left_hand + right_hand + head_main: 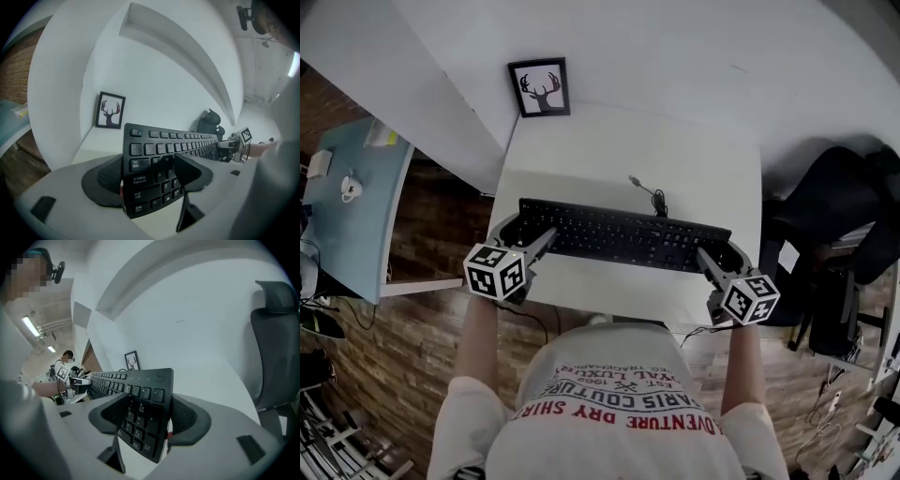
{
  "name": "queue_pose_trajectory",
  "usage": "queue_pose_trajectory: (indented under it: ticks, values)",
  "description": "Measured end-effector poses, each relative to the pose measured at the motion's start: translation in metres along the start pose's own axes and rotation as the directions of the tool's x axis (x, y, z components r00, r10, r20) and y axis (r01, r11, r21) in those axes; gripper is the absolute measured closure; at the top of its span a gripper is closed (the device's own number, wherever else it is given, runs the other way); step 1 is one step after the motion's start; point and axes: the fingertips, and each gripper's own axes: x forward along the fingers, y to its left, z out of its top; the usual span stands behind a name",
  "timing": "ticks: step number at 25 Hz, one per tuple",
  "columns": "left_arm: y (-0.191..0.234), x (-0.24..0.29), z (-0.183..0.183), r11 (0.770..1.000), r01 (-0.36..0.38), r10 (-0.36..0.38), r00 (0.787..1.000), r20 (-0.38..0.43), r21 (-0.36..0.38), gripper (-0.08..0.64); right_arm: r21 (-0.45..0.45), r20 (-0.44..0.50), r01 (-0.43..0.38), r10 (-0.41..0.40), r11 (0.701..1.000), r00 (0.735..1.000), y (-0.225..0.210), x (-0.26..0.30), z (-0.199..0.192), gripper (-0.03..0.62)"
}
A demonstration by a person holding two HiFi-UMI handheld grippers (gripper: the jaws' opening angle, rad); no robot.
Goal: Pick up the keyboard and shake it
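Roughly crosswise: keyboard (623,234), keys upward.

White bench (712,159) is sitting against a white wall (675,47). A framed deer print (540,87) is leaning upright at the bench's back edge. Brown plank-patterned floor (427,220) is showing on both sides of the bench. A pale blue table (352,206) is standing off to the left, carrying a few small items. A black office chair (839,202) is sitting just right of the bench. Strip lights (32,326) are glowing on the ceiling in the right gripper view.
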Motion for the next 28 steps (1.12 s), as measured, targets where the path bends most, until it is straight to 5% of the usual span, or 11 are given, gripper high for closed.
queue_pose_trajectory:
  ticks: [9, 16, 28]
  values:
    - [-0.004, -0.028, 0.118, 0.994, -0.012, -0.013, 0.973, 0.231, 0.105, 0.225, -0.221, 0.217, 0.003, 0.046, 0.975, 0.975, 0.025, -0.005, 0.132, 0.308]
    - [-0.015, -0.049, 0.169, 0.986, 0.002, -0.056, 0.944, 0.326, 0.164, 0.225, -0.313, 0.33, 0.05, 0.059, 0.949, 0.942, 0.046, -0.027, 0.183, 0.307]
    - [-0.041, -0.075, 0.223, 0.947, -0.017, -0.18, 0.799, 0.574, 0.321, 0.225, -0.466, 0.558, 0.216, 0.096, 0.858, 0.824, 0.067, -0.067, 0.23, 0.307]
